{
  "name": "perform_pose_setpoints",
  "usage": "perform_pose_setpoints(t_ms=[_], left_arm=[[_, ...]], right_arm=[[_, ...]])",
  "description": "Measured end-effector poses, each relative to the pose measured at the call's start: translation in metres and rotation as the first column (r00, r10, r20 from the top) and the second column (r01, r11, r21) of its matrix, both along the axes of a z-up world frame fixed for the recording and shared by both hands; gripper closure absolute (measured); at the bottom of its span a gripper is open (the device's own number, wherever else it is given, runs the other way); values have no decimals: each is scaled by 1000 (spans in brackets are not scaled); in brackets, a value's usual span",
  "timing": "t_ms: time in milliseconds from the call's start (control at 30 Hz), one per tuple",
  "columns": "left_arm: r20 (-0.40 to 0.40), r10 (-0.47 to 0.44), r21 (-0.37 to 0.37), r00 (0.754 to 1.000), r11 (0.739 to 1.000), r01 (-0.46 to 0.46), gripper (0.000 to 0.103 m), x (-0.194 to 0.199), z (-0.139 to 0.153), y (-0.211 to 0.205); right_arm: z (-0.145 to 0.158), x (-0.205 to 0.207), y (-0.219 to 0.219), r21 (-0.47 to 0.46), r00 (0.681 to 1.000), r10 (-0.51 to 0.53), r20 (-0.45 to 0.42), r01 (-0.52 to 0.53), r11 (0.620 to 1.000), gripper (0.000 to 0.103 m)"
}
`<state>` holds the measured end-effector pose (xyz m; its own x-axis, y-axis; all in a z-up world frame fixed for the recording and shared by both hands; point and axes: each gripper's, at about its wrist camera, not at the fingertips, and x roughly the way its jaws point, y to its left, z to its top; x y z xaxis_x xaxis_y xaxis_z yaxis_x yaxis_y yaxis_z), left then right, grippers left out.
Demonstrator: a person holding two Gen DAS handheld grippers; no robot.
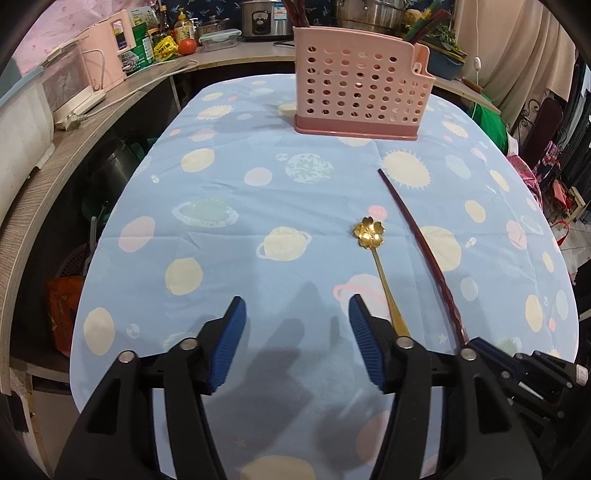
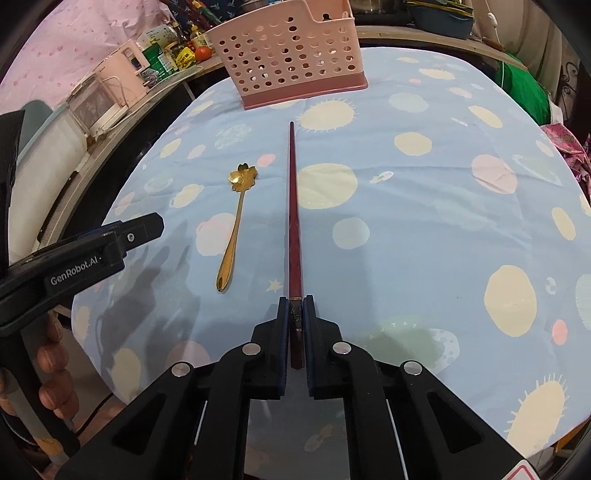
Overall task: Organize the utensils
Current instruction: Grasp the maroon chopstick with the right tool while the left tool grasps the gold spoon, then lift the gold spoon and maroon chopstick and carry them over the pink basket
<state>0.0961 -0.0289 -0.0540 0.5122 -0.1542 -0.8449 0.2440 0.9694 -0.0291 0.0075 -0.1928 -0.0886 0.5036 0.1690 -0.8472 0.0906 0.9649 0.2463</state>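
Note:
A dark red chopstick [image 2: 294, 221] lies on the blue planet-print tablecloth [image 2: 424, 221], pointing toward a pink perforated utensil holder [image 2: 291, 55] at the far end. My right gripper [image 2: 296, 306] is shut on the chopstick's near end. A gold flower-bowl spoon [image 2: 236, 218] lies just left of the chopstick. In the left wrist view, my left gripper [image 1: 295, 314] is open and empty above the cloth, with the spoon [image 1: 380, 266] and chopstick [image 1: 421, 243] to its right and the holder [image 1: 360, 98] far ahead.
A counter along the left holds a pink appliance [image 1: 110, 48], bottles, a tomato [image 1: 187, 46] and a rice cooker [image 1: 260, 18]. More chopsticks stand in the holder. Green fabric [image 1: 491, 122] and clutter lie right of the table.

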Motion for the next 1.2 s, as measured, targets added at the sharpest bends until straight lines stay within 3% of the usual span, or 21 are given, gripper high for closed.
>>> perform_pose_setpoints(t_ms=[200,567,800,1000,1200], left_arm=[[-18,-42,-7,999,999,41,38,-4,-4,-14],[-91,-120,-55,989,992,115,38,-9,-23,-41],[-99,-131,-34,987,991,128,56,-11,-31,-49],[-94,-140,-35,986,990,138,93,-14,-30,-48],[-92,-136,-62,986,989,131,93,-15,-24,-43]], right_arm=[[7,0,-14,3,999,-38,22,37,999,96],[9,0,-33,20,996,-82,27,82,996,96],[7,0,-35,29,996,-88,25,87,996,96],[5,0,-34,34,996,-88,21,87,996,96],[8,-3,-34,34,996,-87,33,86,996,96]])
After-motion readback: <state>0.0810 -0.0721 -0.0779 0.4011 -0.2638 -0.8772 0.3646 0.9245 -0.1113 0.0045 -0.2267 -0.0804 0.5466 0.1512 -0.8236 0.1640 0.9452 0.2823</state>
